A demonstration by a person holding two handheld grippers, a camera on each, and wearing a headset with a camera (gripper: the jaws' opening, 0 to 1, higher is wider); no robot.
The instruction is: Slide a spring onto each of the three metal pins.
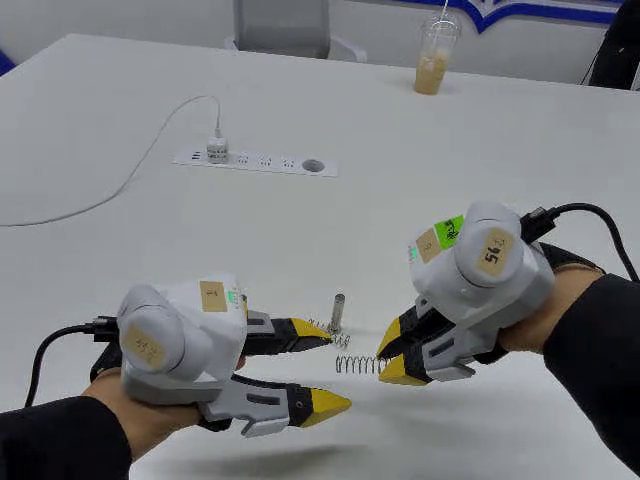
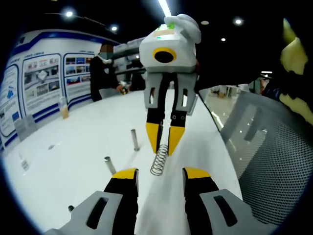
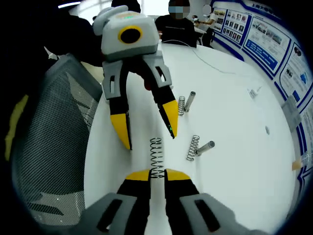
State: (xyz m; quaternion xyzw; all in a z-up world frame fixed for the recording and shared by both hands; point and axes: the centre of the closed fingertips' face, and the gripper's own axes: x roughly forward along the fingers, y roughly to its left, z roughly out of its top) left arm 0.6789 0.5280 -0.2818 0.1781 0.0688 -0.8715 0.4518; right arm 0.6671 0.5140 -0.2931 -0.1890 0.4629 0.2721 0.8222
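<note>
My right gripper [image 1: 390,362] is shut on one end of a thin wire spring [image 1: 356,364], which sticks out level toward my left gripper [image 1: 322,370]. The left gripper [image 2: 160,174] stands open facing it, jaws spread wide and holding nothing. In the right gripper view the held spring [image 3: 156,156] points from my right gripper [image 3: 157,175] into the gap of the left one [image 3: 146,132]. One metal pin [image 1: 338,312] stands upright just behind the tips, with a spring [image 1: 338,338] at its foot. Two pins [image 3: 190,100] [image 3: 205,146] each have a spring [image 3: 181,104] [image 3: 194,147] beside them.
A white power strip [image 1: 255,160] with a plugged cable lies mid-table. At the table's far edge stands a plastic cup [image 1: 435,60] of drink, and a chair [image 1: 280,25] stands behind that edge. A mesh chair back [image 2: 274,156] is close behind me. A person [image 2: 102,68] stands far off.
</note>
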